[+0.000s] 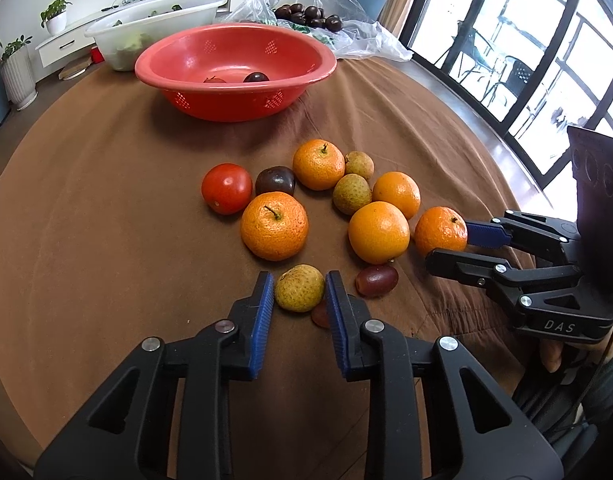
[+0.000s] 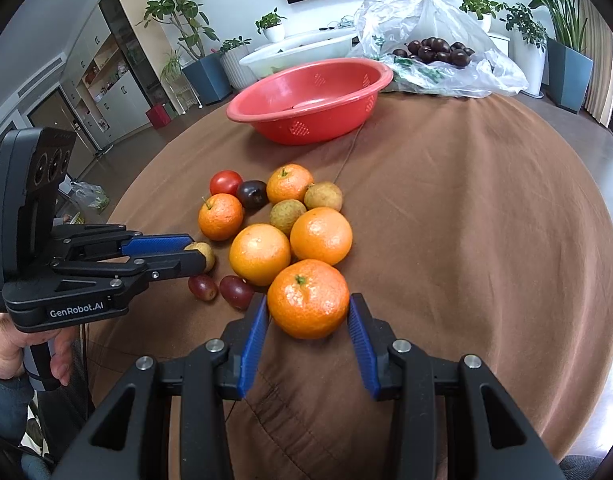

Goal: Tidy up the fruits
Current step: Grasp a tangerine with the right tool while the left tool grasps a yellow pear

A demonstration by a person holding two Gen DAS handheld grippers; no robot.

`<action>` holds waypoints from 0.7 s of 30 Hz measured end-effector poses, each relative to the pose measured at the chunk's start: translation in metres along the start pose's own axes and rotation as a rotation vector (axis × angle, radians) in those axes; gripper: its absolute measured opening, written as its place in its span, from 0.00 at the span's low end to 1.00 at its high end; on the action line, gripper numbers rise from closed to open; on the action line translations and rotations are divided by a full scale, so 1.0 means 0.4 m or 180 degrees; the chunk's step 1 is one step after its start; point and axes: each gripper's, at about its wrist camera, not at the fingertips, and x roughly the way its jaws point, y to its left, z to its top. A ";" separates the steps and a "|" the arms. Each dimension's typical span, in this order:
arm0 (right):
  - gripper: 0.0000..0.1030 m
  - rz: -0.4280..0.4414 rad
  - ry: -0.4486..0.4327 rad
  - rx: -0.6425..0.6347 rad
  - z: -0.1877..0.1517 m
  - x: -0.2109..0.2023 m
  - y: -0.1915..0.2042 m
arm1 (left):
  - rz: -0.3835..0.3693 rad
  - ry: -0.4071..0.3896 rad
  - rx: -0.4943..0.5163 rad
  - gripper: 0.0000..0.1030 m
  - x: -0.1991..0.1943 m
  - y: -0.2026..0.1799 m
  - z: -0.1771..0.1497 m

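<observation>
A pile of fruit lies on the brown tablecloth: several oranges, a tomato [image 1: 226, 188], a dark plum [image 1: 275, 181], greenish lychees and red grapes [image 1: 376, 280]. My left gripper [image 1: 299, 291] brackets a yellowish lychee [image 1: 299, 288], its blue pads at both sides; it also shows in the right wrist view [image 2: 194, 252]. My right gripper [image 2: 308, 314] straddles the nearest mandarin [image 2: 308, 299], jaws open with small gaps; it shows in the left wrist view [image 1: 446, 236] around that mandarin [image 1: 440, 231]. A red colander bowl [image 1: 234, 68] stands behind the pile and holds a plum and a tomato.
A white basin [image 1: 154, 20] stands behind the red bowl. A clear plastic bag [image 2: 426, 40] with dark plums lies at the table's far right. The round table's edge curves along both sides, with floor, plants and windows beyond.
</observation>
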 end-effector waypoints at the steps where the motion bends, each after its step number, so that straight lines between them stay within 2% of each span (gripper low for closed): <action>1: 0.42 0.0001 -0.0006 0.0003 0.001 -0.001 -0.001 | 0.0005 -0.0012 -0.0001 0.24 -0.003 0.000 -0.001; 14: 0.42 -0.0011 -0.0071 0.0016 0.000 -0.014 -0.001 | 0.0056 -0.0169 -0.0105 0.24 -0.054 0.034 -0.036; 21: 0.42 -0.0044 -0.0159 0.0069 0.012 -0.041 -0.007 | 0.0111 -0.0342 -0.0154 0.24 -0.087 0.060 -0.029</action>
